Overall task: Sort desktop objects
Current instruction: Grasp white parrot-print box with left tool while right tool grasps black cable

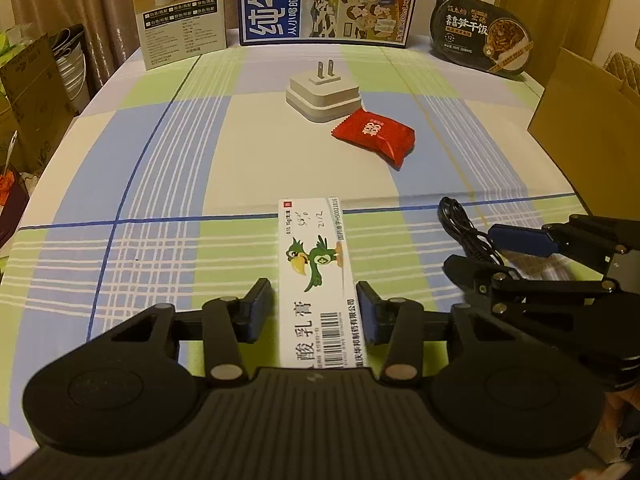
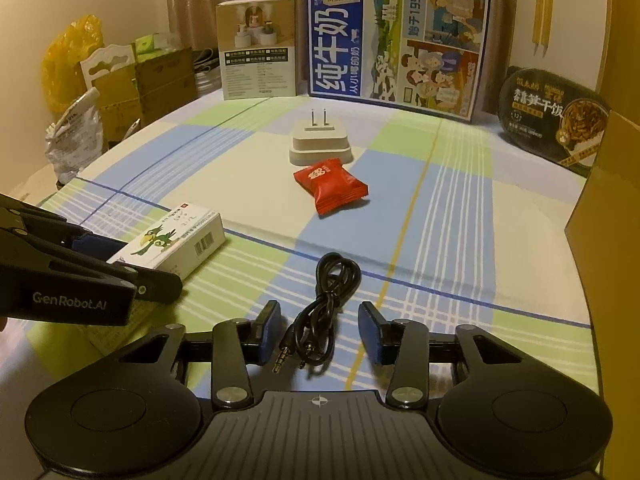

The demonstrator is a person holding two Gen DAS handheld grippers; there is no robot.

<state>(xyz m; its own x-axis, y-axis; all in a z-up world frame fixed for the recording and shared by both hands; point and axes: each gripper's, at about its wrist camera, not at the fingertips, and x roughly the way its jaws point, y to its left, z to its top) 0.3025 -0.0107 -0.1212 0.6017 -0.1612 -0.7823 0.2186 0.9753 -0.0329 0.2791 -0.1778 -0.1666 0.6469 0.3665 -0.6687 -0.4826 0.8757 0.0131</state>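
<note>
**tinker_88:** Left wrist view first. The left gripper (image 1: 316, 308) is spread open around the near end of the ointment box (image 1: 316, 272), which lies flat on the checked tablecloth (image 1: 160, 184). There's a sliver of gap on each side, so nothing is pinched yet. I'd say keep the box centred between the pads and close squarely on its long sides; it's light cardboard, so squeeze gently or it'll probably dent or skate away.

**mossy_dan:** Room ahead? I see the white plug adapter (image 1: 323, 98) and red snack packet (image 1: 374, 136) well beyond the box, just beside each other. The right gripper (image 1: 472, 248) sits near on the right, so I wouldn't swing that way.

**tinker_88:** Right wrist view now. That gripper (image 2: 318, 334) is open too, fingers either side of the coiled black audio cable (image 2: 324, 312), not touching it. The loops are floppy, so I'd go for the bunched middle, not the jack end.

**mossy_dan:** Edges: a cardboard box (image 2: 600, 216) crowds the right side, and the table drops off to the left, behind the left gripper (image 2: 132, 276). The open cloth in the middle looks like the safest lane.
</note>
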